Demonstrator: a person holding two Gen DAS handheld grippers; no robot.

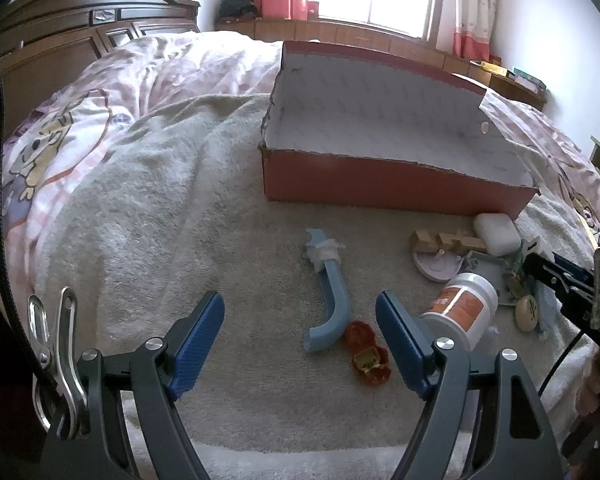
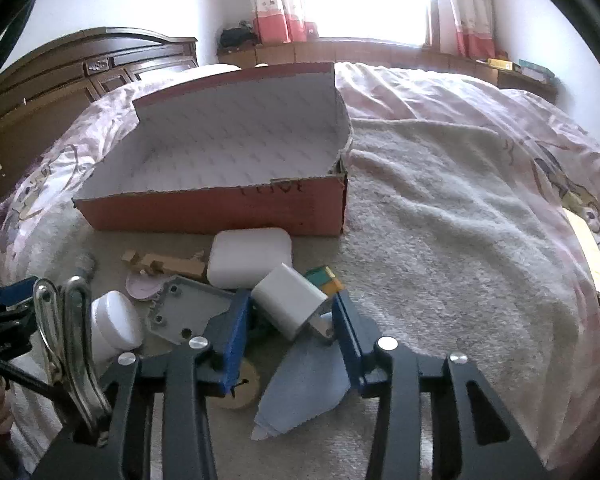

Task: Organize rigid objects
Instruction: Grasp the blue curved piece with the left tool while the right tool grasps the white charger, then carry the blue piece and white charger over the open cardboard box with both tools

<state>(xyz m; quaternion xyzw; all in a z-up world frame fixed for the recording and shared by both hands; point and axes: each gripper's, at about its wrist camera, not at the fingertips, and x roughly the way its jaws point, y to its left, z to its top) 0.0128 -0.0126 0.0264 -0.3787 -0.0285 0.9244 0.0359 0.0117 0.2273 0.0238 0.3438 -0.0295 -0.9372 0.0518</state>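
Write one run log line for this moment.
left gripper: open, empty | right gripper: around white charger, open | red box: empty

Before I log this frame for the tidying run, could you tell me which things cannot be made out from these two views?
- Label text on the white bottle: left wrist view, too blurred.
- Writing on the red box front: right wrist view, too faint.
- Round wooden piece: right wrist view, mostly hidden behind a finger of the right gripper.
- Whether that gripper touches the white charger: unclear.
- Left gripper: clearly open.
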